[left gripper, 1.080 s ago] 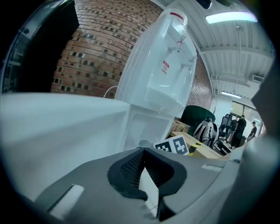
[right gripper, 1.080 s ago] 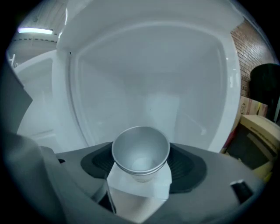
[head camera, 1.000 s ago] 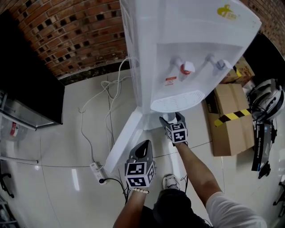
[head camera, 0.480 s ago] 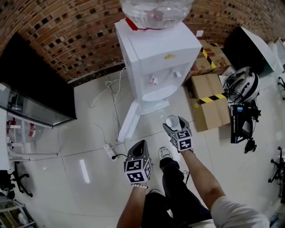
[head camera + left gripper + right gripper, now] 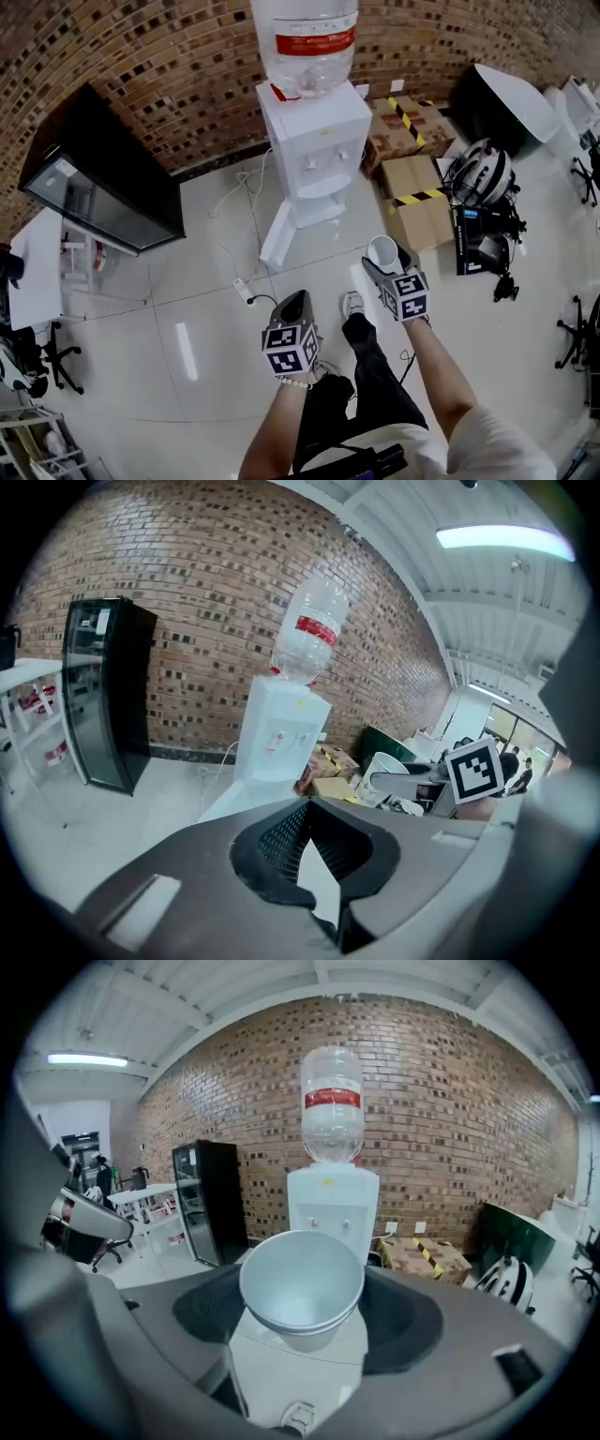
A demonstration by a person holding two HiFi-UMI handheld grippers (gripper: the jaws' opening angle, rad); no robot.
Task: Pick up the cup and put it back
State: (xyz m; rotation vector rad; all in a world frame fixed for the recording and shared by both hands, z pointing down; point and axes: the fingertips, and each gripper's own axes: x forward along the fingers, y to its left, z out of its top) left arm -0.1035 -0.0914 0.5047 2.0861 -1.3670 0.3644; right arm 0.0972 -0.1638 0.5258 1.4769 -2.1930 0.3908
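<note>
Cup [image 5: 302, 1288] (white, tapered, empty inside) sits clamped between the right tongs [image 5: 302, 1327]; left tongs [image 5: 315, 855] are closed on nothing.

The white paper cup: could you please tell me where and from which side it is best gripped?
Grip the white paper cup on its side wall just below the rim, coming from the side with one jaw on each flank. It sits mouth up and narrows toward the base, so the wider rim should resist slipping down. The right tool holds it so.
</note>
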